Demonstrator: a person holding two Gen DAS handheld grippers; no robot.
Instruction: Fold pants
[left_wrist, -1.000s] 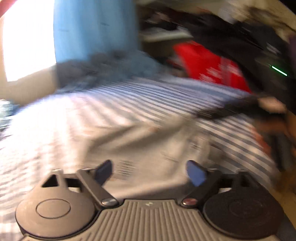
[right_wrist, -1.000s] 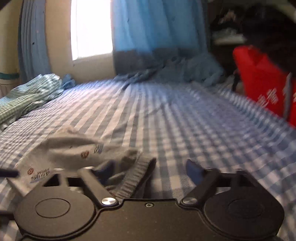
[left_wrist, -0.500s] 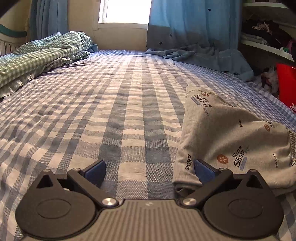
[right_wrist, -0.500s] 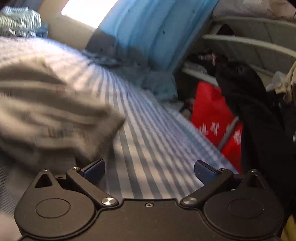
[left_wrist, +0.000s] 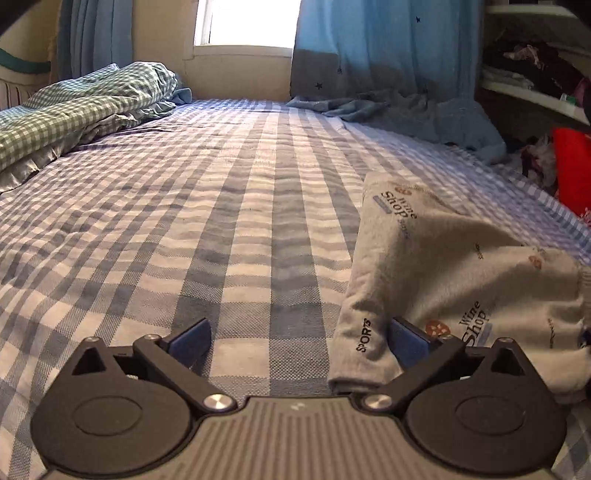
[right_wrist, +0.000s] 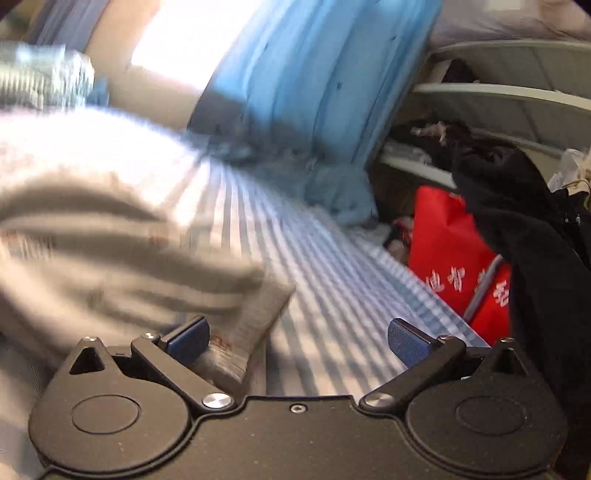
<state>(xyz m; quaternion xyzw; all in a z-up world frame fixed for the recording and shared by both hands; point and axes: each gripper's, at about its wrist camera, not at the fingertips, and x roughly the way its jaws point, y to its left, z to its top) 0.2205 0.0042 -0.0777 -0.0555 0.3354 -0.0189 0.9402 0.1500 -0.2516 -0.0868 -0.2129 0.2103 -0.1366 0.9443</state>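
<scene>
The left gripper (left_wrist: 299, 341) sits low over the checked bedsheet (left_wrist: 184, 221) with its jaws spread wide and nothing between them, just blue-and-white plaid. The pants (left_wrist: 443, 266), grey with little "Wine Shop" and "SPORTS" prints, lie folded in a bundle on the sheet off to the right of those jaws, and the near corner of the bundle sits right at the right fingertip (left_wrist: 406, 343); hard to say if it actually touches. Straight ahead past the jaws there's a window (left_wrist: 251, 22) with a blue curtain (left_wrist: 384, 48) pooling onto the bed, and a rumpled green gingham blanket (left_wrist: 81, 107) far off to the left.

The right gripper (right_wrist: 299, 341) is also wide open, holding nothing. Its view is pretty smeared, but the pants (right_wrist: 110, 251) show as a grey lump to the left of the jaws, with one edge lying against the left fingertip (right_wrist: 188, 338). Off to the right of the jaws, beyond the bed edge, there's a red bag (right_wrist: 454, 258) with white characters, some dark clothing (right_wrist: 535, 240) hanging over it, and shelves (right_wrist: 498, 99) behind.
</scene>
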